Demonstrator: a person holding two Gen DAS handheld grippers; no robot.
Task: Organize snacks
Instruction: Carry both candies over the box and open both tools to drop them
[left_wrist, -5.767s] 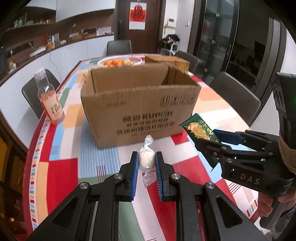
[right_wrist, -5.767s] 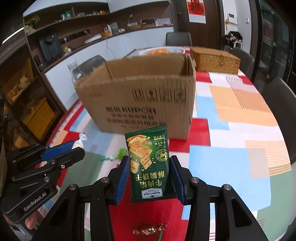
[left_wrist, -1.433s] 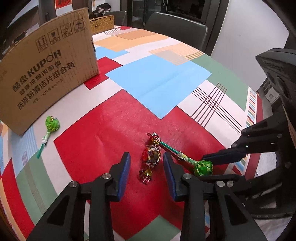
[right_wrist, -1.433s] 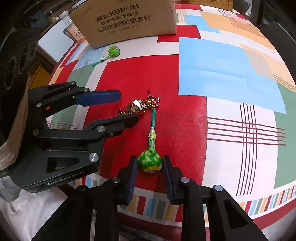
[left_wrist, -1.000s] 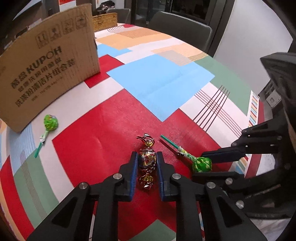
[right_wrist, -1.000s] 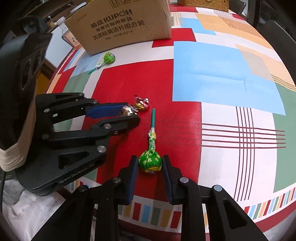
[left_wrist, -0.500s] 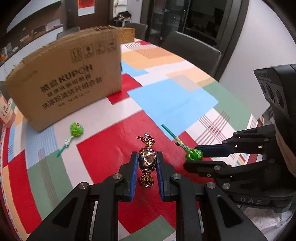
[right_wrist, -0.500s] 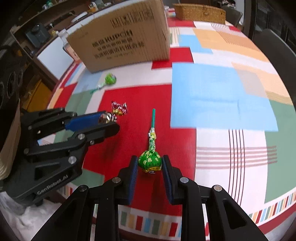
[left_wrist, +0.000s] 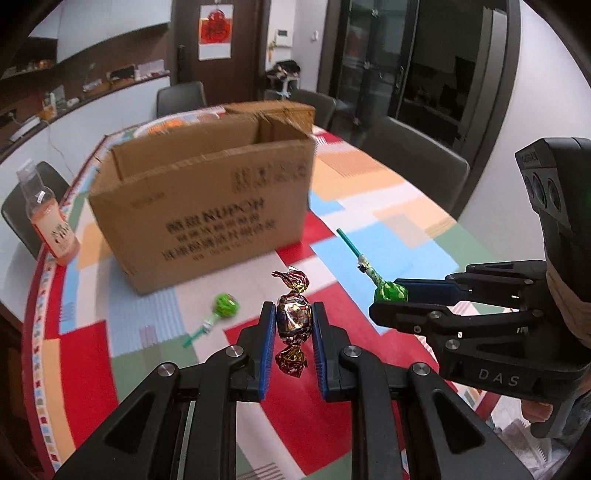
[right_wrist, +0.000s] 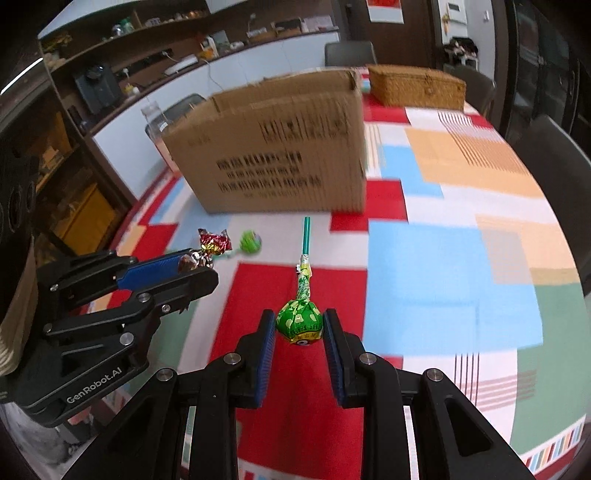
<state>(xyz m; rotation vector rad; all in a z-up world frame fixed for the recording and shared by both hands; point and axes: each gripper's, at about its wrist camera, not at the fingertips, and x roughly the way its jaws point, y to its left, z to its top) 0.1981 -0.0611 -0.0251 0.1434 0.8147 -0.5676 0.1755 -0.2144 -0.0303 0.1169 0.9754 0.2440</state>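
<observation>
My left gripper (left_wrist: 293, 319) is shut on a foil-wrapped candy (left_wrist: 294, 318), red and gold, held above the tablecloth. To its right my right gripper (left_wrist: 388, 295) is shut on a green lollipop (right_wrist: 300, 320), its green stick (right_wrist: 306, 234) pointing forward. From the right wrist view the left gripper (right_wrist: 194, 264) shows at the left with the candy (right_wrist: 212, 242) in it. Ahead of both stands the open cardboard box (left_wrist: 207, 206), also seen as the box (right_wrist: 273, 151). A second green lollipop (left_wrist: 225, 304) lies on the cloth in front of the box.
A patchwork tablecloth (right_wrist: 443, 258) covers the round table. A bottle of orange drink (left_wrist: 48, 221) stands left of the box. A wicker basket (right_wrist: 417, 86) sits behind it at the right. Dark chairs (left_wrist: 413, 155) ring the table, and a hand (left_wrist: 535, 410) holds the right gripper's handle.
Both grippers have risen off the cloth with their sweets and tilted up, so the box now stands in front of them. The second lollipop stays on the cloth.
</observation>
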